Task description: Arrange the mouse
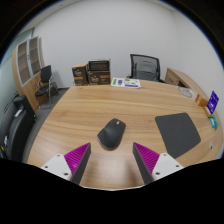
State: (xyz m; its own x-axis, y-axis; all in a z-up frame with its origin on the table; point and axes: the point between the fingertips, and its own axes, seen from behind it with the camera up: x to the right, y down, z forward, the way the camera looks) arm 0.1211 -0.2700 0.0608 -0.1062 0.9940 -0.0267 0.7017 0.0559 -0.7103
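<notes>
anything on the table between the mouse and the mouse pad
No. In the gripper view only bare wood of the table separates the mouse from the mouse pad. The open gripper sits just short of the mouse.

Mouse (112, 132) on table (90, 105), left of mousepad (179, 132) (apart), ahead of open claw (110, 160).

No text, label, brand or number is legible on anything in view.
</notes>
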